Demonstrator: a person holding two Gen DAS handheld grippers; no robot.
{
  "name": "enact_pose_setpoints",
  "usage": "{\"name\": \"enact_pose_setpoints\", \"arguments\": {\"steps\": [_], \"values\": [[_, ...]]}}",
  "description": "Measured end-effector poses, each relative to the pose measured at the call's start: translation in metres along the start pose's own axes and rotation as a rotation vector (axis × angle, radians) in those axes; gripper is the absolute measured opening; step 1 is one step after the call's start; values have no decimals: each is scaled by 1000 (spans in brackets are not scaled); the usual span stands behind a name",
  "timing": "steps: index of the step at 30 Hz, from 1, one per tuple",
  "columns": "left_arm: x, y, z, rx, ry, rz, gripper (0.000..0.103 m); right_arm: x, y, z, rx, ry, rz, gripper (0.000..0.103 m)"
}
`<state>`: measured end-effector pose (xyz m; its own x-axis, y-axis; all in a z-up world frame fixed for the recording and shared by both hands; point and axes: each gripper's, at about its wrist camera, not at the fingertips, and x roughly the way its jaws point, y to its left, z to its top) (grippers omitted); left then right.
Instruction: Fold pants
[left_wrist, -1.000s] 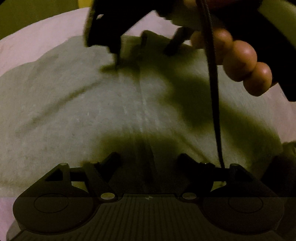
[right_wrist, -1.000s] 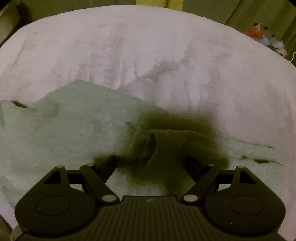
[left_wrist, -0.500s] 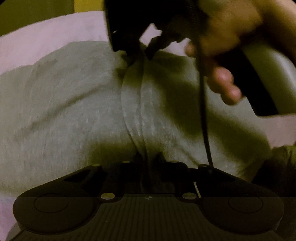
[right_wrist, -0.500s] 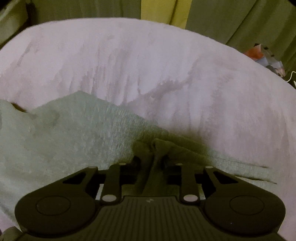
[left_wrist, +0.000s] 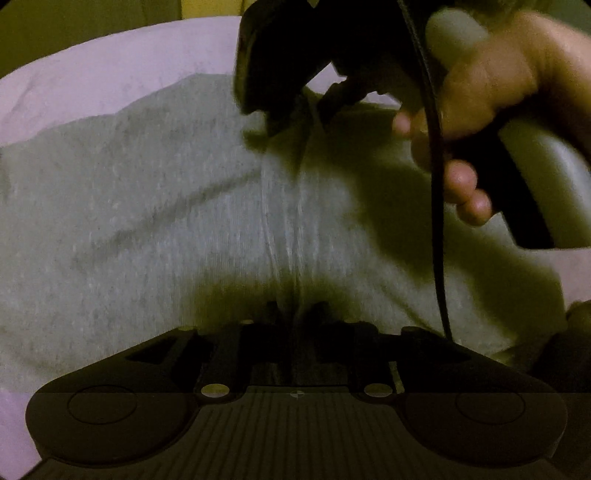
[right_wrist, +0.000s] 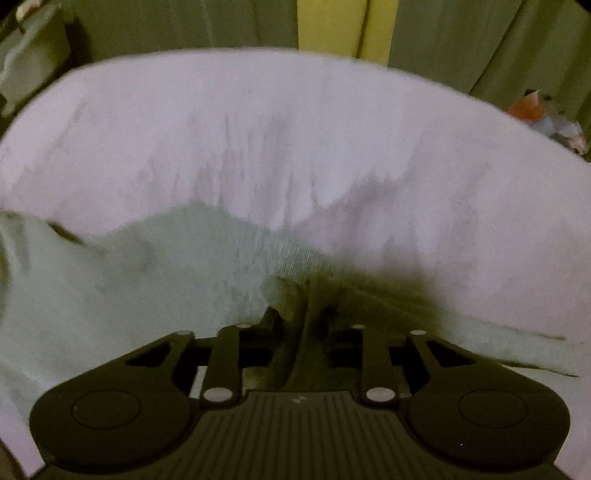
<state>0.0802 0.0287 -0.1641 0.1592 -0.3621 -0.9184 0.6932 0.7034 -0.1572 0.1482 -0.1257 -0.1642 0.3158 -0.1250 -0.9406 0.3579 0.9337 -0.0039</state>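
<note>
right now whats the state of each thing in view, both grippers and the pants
left gripper: shut on a pinched ridge of the pants
right gripper: shut on the pants' edge
pants: grey, spread on the sheet, bunched into a ridge between the grippers
sheet: pale, wrinkled, partly covered by the pants

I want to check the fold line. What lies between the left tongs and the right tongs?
In the left wrist view, only a raised ridge of the pants runs from the left tongs to the right tongs; both pinch it.

Dim, yellow-green cast, dark shadows beneath both tools, motion blur throughout — fisheye bending, black vignetted corners.
</note>
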Motion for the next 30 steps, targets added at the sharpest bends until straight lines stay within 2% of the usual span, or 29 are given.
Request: {"name": "enact_pose_setpoints", "arguments": {"steps": [1, 2, 3, 5, 9, 11, 13, 14, 15, 17, 19, 22, 24, 26, 28, 29, 30], "values": [[-1, 3, 1, -12, 12, -15, 52, 4, 3, -2, -32, -7, -1, 40], [1, 8, 2, -32, 19, -31, 55, 1, 4, -3, -44, -14, 12, 50], [-2, 13, 2, -58, 18, -28, 56, -7, 2, -3, -35, -19, 46, 67], [-7, 17, 1, -61, 3, 13, 56, -24, -9, -3, 19, -36, 98, 75], [-23, 26, 0, -82, -43, 59, 65, -61, -33, -18, 103, -138, 125, 77], [-30, 33, 2, -115, -52, 86, 67, -58, -36, -32, 123, -105, 131, 75], [-42, 44, -1, -165, -72, 104, 71, -40, -32, -47, 98, -30, 102, 58], [-50, 51, -4, -194, -84, 109, 72, -28, -30, -56, 87, 16, 74, 44], [-60, 59, -4, -231, -96, 118, 74, -15, -27, -66, 70, 64, 50, 43], [-74, 77, -6, -307, -124, 145, 75, -9, -21, -80, 35, 14, 17, 43], [-86, 96, -12, -378, -135, 193, 75, -12, -10, -83, -4, -13, -24, 47], [-99, 118, -25, -455, -213, 264, 76, -8, -2, -81, -38, 0, -50, 58], [-106, 132, -35, -473, -264, 281, 80, -6, -3, -78, -40, 5, -50, 66], [-113, 154, -45, -522, -308, 217, 82, -6, -6, -76, -49, 10, -51, 71], [-116, 178, -54, -612, -365, 108, 94, -6, -7, -73, -50, 33, -65, 77], [-117, 191, -58, -664, -385, 69, 94, -10, -7, -70, -39, 47, -90, 84], [-116, 202, -62, -708, -402, 48, 94, -14, -5, -67, -18, 45, -118, 84]]}}
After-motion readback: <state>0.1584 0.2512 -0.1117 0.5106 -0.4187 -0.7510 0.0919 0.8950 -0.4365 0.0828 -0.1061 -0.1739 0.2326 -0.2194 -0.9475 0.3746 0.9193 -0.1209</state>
